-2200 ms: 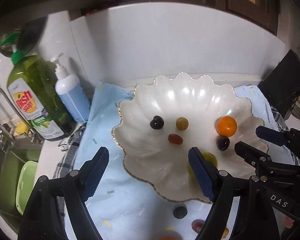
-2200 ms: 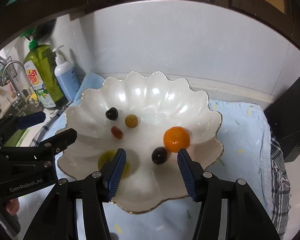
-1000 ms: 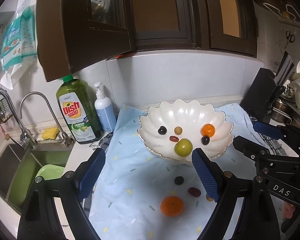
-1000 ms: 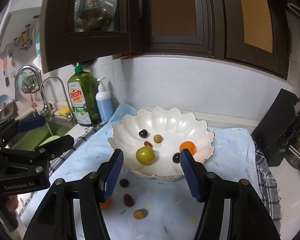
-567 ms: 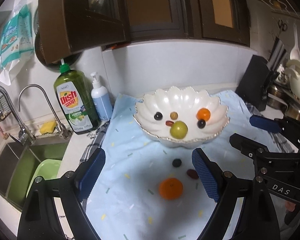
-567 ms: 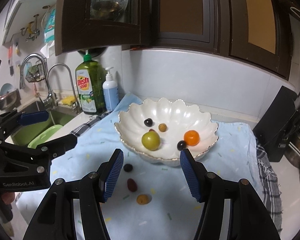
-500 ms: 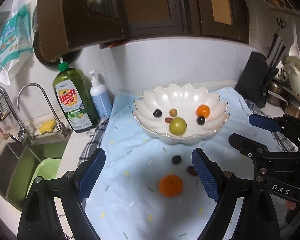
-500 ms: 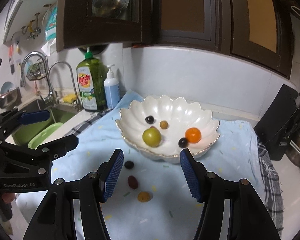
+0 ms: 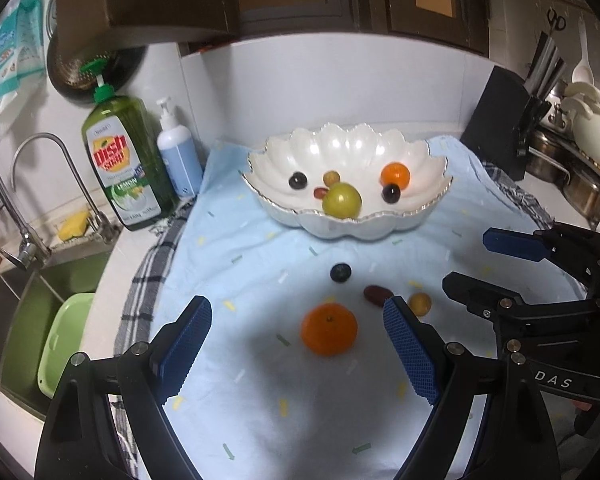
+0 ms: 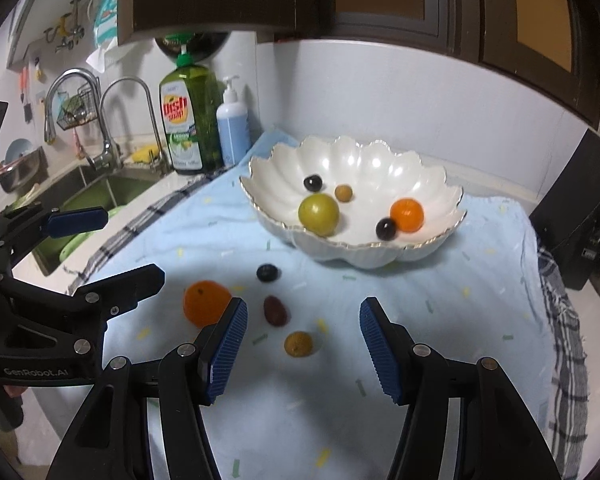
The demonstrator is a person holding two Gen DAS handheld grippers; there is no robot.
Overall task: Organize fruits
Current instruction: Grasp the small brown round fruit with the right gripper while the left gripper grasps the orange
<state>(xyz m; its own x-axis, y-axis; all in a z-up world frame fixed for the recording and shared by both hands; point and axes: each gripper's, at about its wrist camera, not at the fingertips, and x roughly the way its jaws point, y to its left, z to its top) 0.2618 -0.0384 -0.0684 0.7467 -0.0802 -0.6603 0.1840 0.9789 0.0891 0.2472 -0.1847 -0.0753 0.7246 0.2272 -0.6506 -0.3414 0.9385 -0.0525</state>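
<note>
Both your tools hang open and empty, the left tool (image 9: 296, 344) wide around the orange (image 9: 329, 329) at 6 o'clock of the bowl (image 9: 340, 224), so a fast squeeze may roll it off the cloth (image 9: 236, 248).

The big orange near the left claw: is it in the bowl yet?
Out. The big orange lies on the blue cloth, in front of the bowl.

Left gripper (image 9: 296, 334) empty, fingers apart above orange (image 9: 329, 329).
</note>
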